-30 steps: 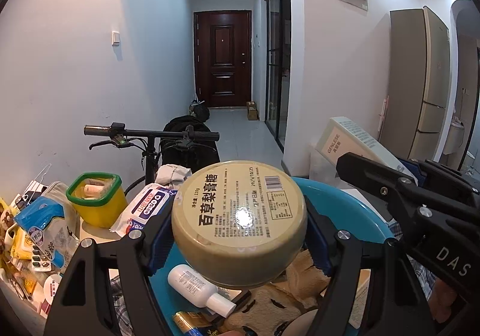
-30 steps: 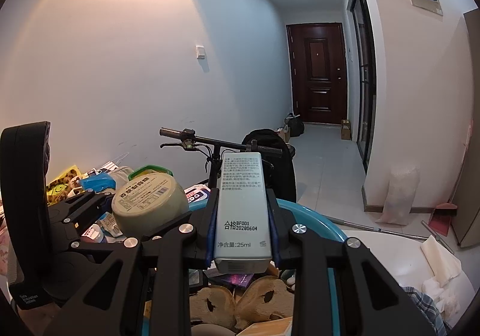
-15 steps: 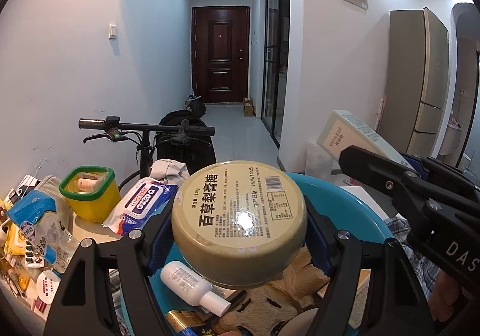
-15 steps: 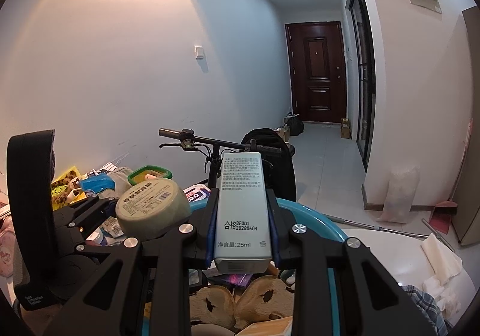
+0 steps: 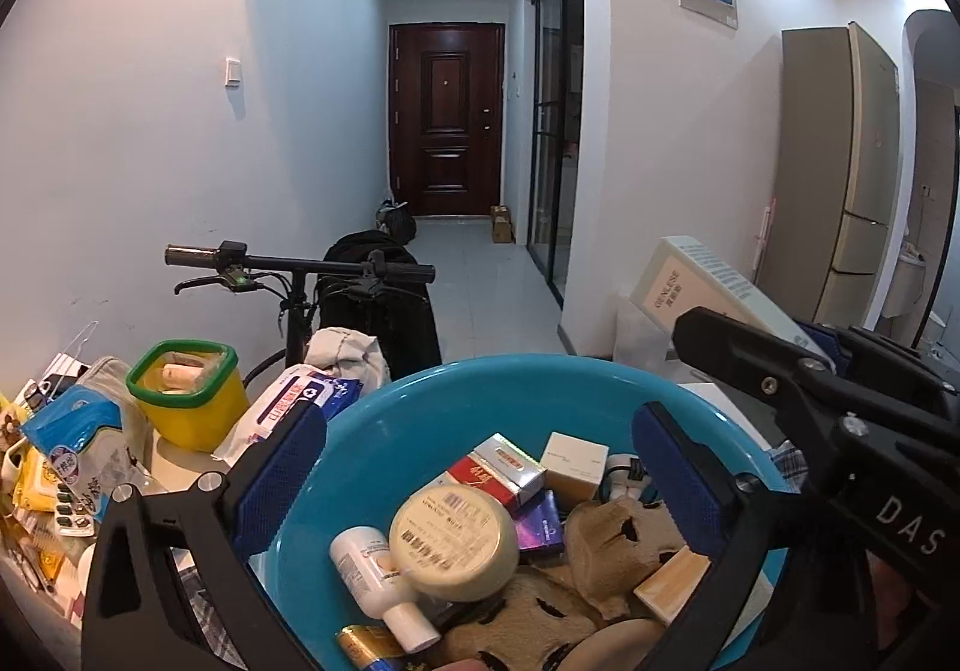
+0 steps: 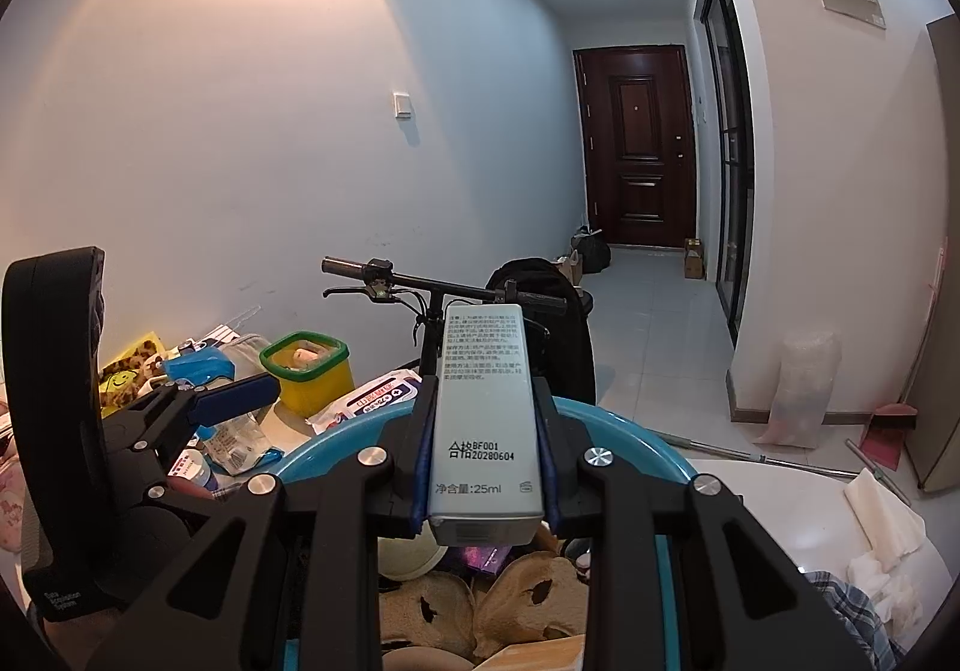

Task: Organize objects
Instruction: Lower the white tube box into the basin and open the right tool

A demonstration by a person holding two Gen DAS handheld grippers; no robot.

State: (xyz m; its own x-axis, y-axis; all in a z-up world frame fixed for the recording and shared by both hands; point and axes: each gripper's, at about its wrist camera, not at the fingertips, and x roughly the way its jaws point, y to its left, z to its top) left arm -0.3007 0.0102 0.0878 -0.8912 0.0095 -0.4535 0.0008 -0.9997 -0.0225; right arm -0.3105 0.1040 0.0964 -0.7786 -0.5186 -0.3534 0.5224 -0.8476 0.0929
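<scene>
Above the blue basin, the left gripper jaws are opening, empty, over the round tin; the right gripper clamps a grey carton.

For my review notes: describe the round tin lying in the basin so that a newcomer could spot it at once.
Find the big blue basin in the left wrist view. The round tin lies tilted on the clutter inside, beside a small white bottle. It is the only round, cream-coloured thing there, with a barcode label facing up; its neighbours are boxes.

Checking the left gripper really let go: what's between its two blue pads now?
Nothing is held. In the left wrist view the left gripper has its jaws opening, and the round cream tin lies below in the blue basin.
</scene>
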